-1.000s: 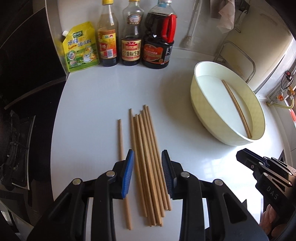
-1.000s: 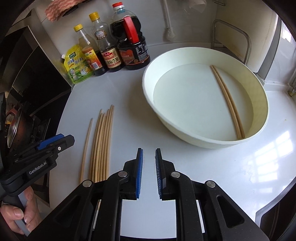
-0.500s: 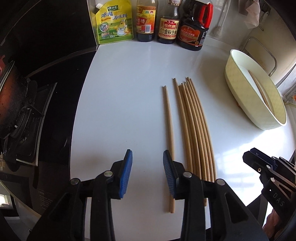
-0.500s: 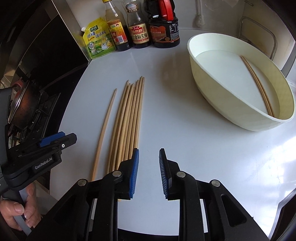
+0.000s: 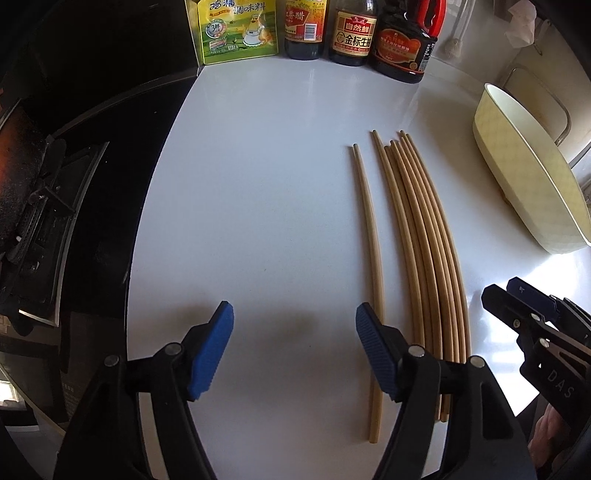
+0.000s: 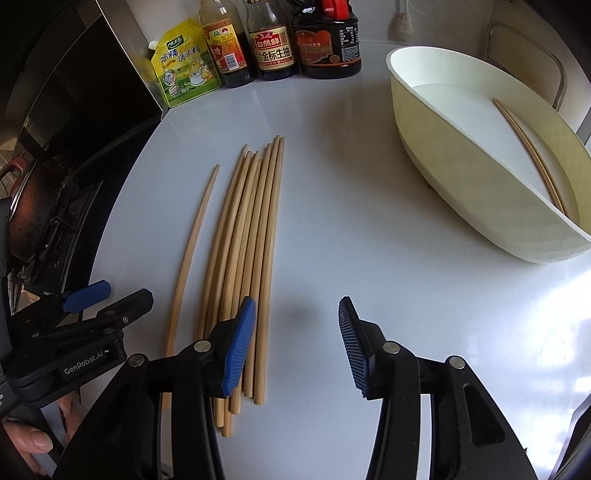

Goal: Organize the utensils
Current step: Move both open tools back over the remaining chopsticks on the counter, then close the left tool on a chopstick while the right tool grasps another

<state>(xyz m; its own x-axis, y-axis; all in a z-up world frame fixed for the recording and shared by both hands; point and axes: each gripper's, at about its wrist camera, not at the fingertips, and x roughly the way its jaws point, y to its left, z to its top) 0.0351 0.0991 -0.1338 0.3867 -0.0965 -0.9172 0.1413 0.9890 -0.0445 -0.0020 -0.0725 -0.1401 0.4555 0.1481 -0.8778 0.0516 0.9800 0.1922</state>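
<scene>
Several wooden chopsticks lie in a bundle on the white counter, with a single chopstick apart on their left. The bundle also shows in the right wrist view, as does the single one. A cream oval basin at the right holds two chopsticks. My left gripper is open and empty, left of the single chopstick's near end. My right gripper is open and empty, its left finger above the bundle's near ends.
Three sauce bottles and a yellow-green seasoning pouch stand at the back of the counter. A black stove lies beyond the counter's left edge. A metal rack stands behind the basin.
Both grippers have opened wider. The left gripper has shifted left, off the chopsticks. The right gripper has swung left toward the bundle, away from the basin.
</scene>
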